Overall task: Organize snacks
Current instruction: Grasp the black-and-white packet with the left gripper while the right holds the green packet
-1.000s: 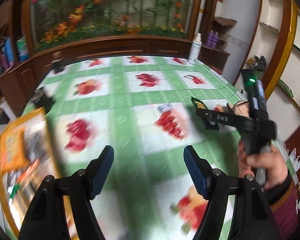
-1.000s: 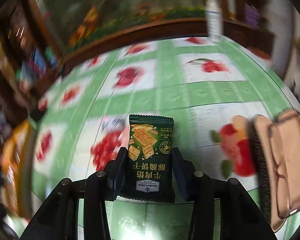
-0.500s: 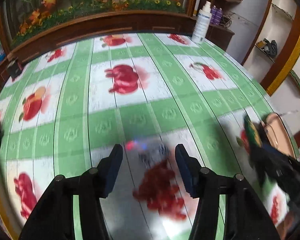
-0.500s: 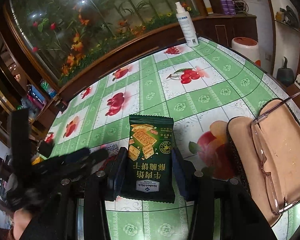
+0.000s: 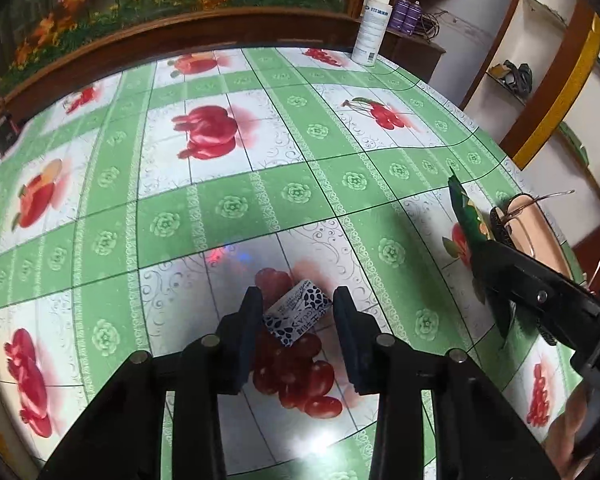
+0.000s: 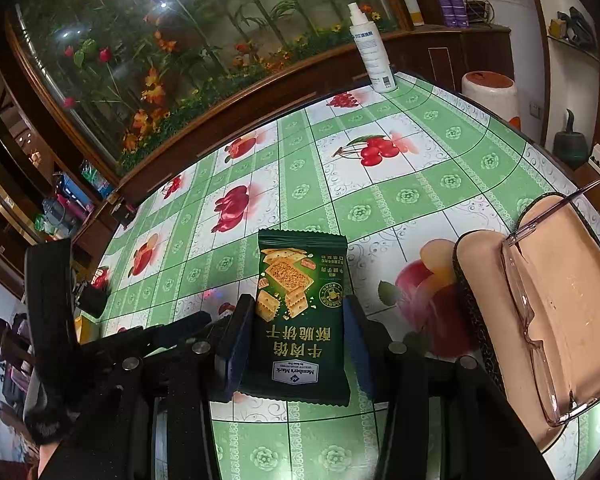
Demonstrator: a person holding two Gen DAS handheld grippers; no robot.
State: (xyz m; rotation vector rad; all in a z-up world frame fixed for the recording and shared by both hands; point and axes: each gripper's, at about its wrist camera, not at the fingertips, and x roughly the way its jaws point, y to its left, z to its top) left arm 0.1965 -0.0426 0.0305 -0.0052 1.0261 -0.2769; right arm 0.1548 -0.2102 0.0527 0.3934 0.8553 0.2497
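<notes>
**Gripping one snack, straddling another**

Right gripper (image 6: 296, 332) pinches a green cracker packet (image 6: 302, 312) flat between its pads, held above the tablecloth (image 6: 432, 152). Just to its right lies an open glasses case (image 6: 560, 304) with glasses (image 6: 528, 320) inside. Left gripper (image 5: 296, 320) is spread, fingers either side of a small white-and-navy packet (image 5: 298, 314) lying on the cloth; whether the pads touch it cannot be told. A spray bottle (image 5: 372, 26) stands at the far edge.

spray bottle (image 6: 371, 54), glasses (image 6: 540, 312) on case (image 6: 572, 280)
</notes>
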